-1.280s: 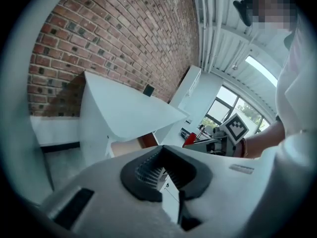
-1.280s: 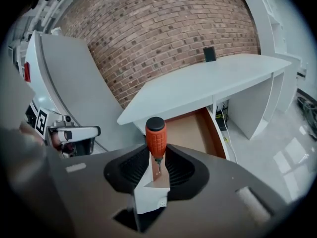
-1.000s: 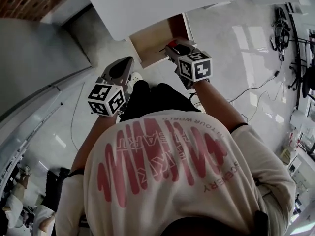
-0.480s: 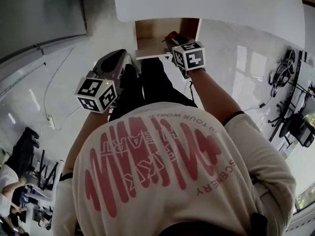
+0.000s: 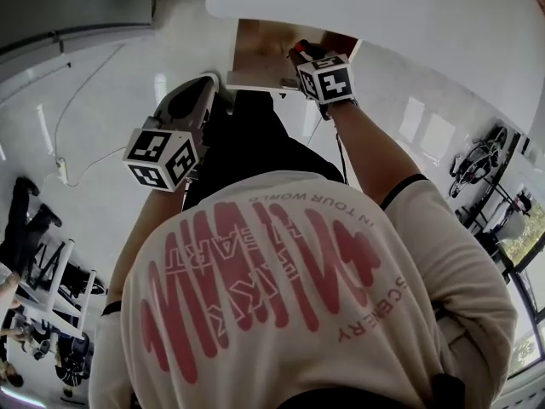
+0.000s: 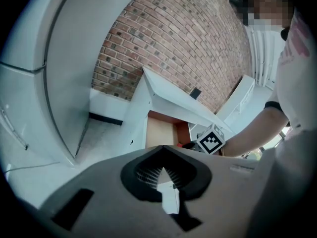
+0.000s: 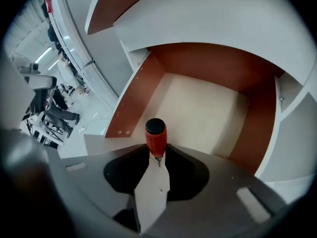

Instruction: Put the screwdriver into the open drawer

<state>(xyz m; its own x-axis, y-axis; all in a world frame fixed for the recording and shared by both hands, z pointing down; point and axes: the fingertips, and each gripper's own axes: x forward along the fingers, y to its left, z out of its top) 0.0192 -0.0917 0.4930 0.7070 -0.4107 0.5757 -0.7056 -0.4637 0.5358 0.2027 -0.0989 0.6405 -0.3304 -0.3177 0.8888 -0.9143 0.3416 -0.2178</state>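
The screwdriver [image 7: 155, 134] has a red handle with a black cap. My right gripper [image 7: 157, 157] is shut on it at the shank end, and the handle points forward over the open drawer [image 7: 208, 105], whose pale bottom is bare. In the head view the right gripper [image 5: 300, 56] sits at the drawer's [image 5: 260, 45] front right, under the white tabletop. My left gripper [image 5: 207, 85] hangs lower left of the drawer, shut with nothing in it. In the left gripper view it [image 6: 162, 174] faces the drawer [image 6: 161, 130] from a distance.
A white table [image 5: 383, 7] spans above the drawer, which has reddish-brown side walls [image 7: 136, 95]. A brick wall [image 6: 188, 48] stands behind the table. The person's legs and torso [image 5: 272, 262] fill the middle of the head view. Cables [image 5: 77, 156] lie on the glossy floor.
The right gripper has carried the screwdriver farther forward, to the drawer's front edge and over its inside. The left gripper has stayed lower left of the drawer, still shut.
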